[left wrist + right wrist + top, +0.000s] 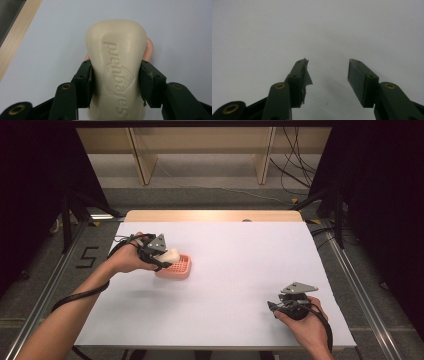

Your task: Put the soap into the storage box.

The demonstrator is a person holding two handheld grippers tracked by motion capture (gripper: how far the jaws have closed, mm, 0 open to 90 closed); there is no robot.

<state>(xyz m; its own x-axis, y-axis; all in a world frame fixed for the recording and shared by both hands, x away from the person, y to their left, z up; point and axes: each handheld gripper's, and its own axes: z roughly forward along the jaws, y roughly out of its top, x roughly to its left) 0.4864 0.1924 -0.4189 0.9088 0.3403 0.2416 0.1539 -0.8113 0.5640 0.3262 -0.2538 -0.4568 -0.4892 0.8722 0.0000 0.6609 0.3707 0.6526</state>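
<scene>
"Safeguard" embossed on soap bar (116, 70), apparently "5" marked on floor (88, 256)

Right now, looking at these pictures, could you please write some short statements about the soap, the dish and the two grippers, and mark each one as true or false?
1. The left gripper is shut on the bar of soap. True.
2. The soap is green. False: it is cream-white, with a brand name pressed into it.
3. The pink soap dish sits on the left half of the white table. True.
4. The right gripper holds a sponge. False: its jaws stand open with nothing between them.
5. The soap dish is next to the right gripper. False: it is by the left gripper; the right gripper rests near the table's near right corner.
</scene>
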